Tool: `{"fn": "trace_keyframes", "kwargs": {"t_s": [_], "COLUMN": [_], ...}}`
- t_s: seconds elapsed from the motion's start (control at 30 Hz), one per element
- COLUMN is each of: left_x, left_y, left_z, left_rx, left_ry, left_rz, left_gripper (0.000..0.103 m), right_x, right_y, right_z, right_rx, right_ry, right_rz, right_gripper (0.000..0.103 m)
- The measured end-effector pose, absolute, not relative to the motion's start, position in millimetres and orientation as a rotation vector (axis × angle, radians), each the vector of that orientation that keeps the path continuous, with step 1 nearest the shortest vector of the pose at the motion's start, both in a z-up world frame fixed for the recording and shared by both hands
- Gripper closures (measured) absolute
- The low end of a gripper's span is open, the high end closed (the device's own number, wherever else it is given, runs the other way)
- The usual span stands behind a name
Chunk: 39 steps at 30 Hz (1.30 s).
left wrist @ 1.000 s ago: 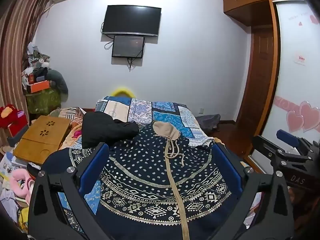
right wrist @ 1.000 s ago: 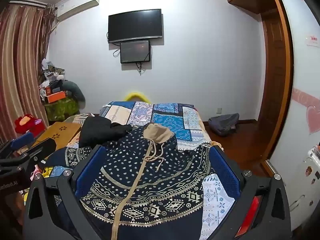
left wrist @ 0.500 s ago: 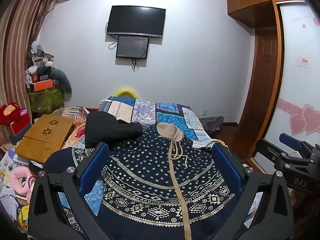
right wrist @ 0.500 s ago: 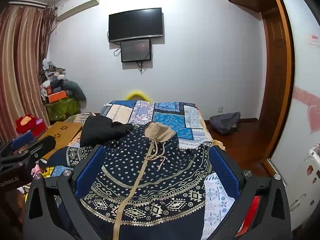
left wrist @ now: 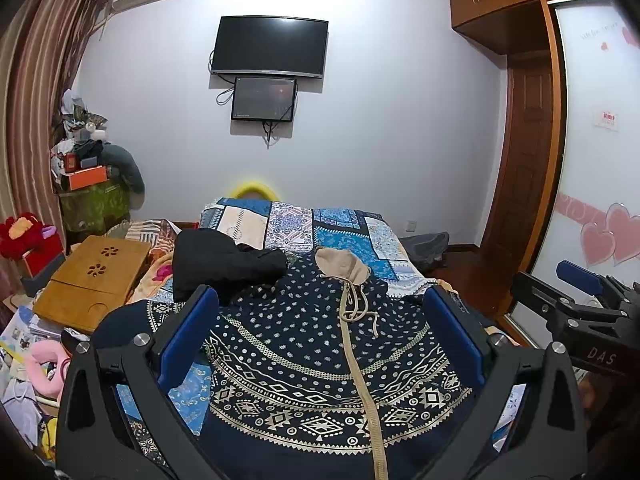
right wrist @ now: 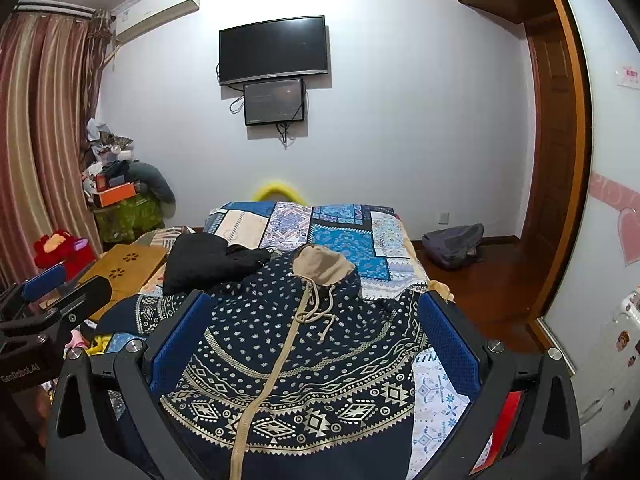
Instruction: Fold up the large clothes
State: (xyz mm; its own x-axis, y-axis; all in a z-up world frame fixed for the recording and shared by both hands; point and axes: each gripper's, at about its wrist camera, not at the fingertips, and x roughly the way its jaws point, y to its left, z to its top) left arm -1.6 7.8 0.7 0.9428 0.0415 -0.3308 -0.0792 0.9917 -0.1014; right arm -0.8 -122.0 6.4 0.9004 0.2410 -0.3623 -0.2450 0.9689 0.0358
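A large navy hooded jacket (left wrist: 320, 360) with a white dot and geometric pattern, a tan zip and tan hood lining lies spread face up on the bed; it also shows in the right wrist view (right wrist: 304, 360). Its hood (left wrist: 342, 266) points to the far end. My left gripper (left wrist: 320, 312) is open and empty, held above the jacket's lower body. My right gripper (right wrist: 316, 312) is open and empty, also above the jacket. The right gripper shows at the right edge of the left wrist view (left wrist: 576, 304), and the left gripper at the left edge of the right wrist view (right wrist: 48, 304).
A black garment (left wrist: 224, 264) lies on the bed (left wrist: 340, 228) beside the jacket's left shoulder. A wooden lap table (left wrist: 92, 280) and clutter stand left of the bed. A grey backpack (right wrist: 454, 246) lies on the floor at the right, near the wardrobe door (left wrist: 592, 200).
Both grippers have drifted slightly, so the jacket sits a little differently in each view. Both stay open and nothing has been taken hold of.
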Motion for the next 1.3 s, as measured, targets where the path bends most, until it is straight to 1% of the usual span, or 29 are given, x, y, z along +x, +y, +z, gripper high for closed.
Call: {"fn": "trace_keyframes", "kwargs": {"t_s": [1.3], "left_x": [-4.5], "left_y": [15.7], "left_z": [0.9], "left_rx": [-0.127], "left_ry": [0.334], "left_rz": [0.078], "left_gripper": [0.000], "right_x": [3.2], "right_y": [-119.4], "right_z": [2.0], "right_rx": [-0.021], "right_ry": [0.384], "right_rz": [0.263], "right_gripper": [0.001]}}
